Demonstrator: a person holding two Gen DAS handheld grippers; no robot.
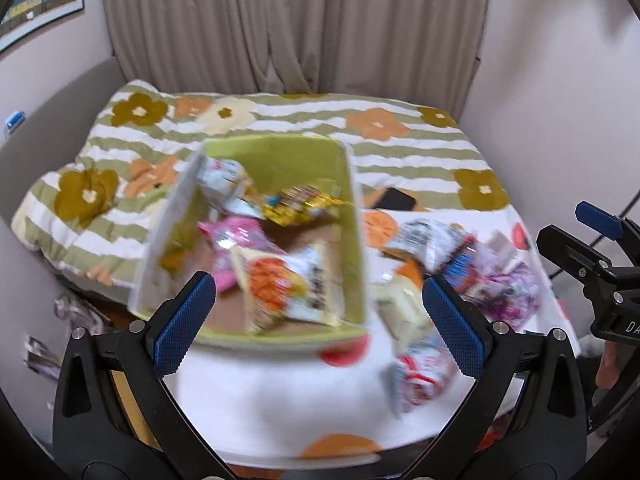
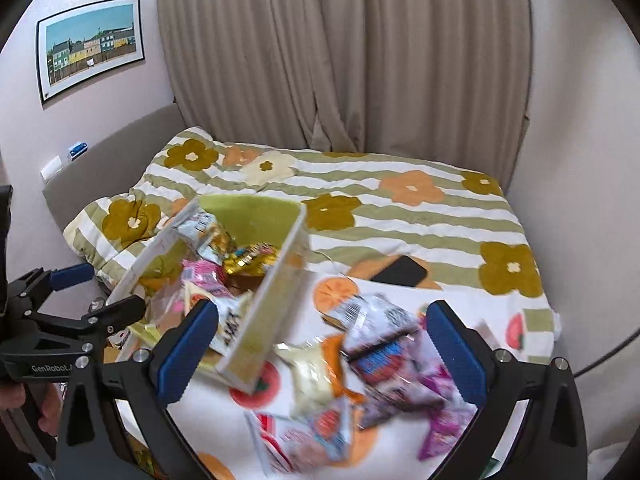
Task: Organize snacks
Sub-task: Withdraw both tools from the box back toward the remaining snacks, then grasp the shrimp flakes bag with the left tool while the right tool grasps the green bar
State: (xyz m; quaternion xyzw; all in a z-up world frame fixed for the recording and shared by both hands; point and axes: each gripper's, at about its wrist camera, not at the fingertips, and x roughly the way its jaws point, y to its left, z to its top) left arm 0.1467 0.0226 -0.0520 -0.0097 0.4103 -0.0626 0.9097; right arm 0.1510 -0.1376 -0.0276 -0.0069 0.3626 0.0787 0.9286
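Note:
A green box point(image 1: 352, 216) point(image 2: 260, 340) stands on a white cloth with fruit prints and holds several snack packets: an orange-and-white one point(image 1: 288, 292), a pink one point(image 1: 236, 240) and a yellow one point(image 1: 300, 204). My left gripper point(image 1: 320, 320) hangs open just in front of the box with nothing between its fingers. More loose packets point(image 1: 460, 260) point(image 2: 384, 344) lie in a pile on the cloth to the right of the box. My right gripper point(image 2: 320, 352) is open above that pile, empty. Both views are blurred by motion.
A black phone point(image 1: 394, 199) point(image 2: 400, 272) lies behind the pile. A striped flower-print blanket point(image 1: 280, 124) point(image 2: 400, 208) covers the bed behind, with curtains point(image 2: 340, 60) at the back. The other gripper shows at each view's edge point(image 1: 592, 264) point(image 2: 60, 320).

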